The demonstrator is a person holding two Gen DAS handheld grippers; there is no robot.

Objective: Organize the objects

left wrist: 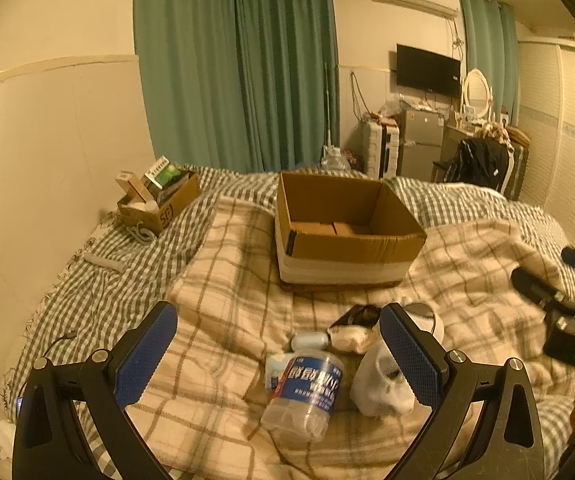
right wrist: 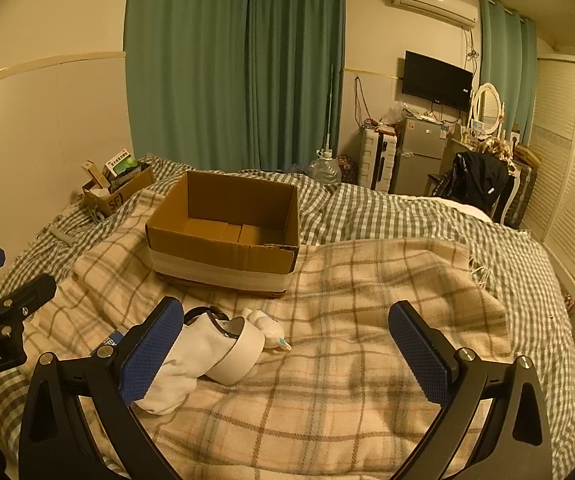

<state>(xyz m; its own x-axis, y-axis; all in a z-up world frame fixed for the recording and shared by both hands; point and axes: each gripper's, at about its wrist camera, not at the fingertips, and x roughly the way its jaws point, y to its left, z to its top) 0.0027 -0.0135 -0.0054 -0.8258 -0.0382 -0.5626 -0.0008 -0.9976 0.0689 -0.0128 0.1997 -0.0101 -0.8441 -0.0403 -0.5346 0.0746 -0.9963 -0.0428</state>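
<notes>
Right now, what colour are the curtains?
Green curtains, clearest in the right wrist view.

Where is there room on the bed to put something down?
The plaid blanket is bare right of the tape roll, in front of the cardboard box. That box is empty too. It's crowded around the water bottle and white sock.

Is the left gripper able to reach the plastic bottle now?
Probably yes: the left gripper is open, and the plastic bottle lies on the blanket between its fingers, nothing covering it.
</notes>
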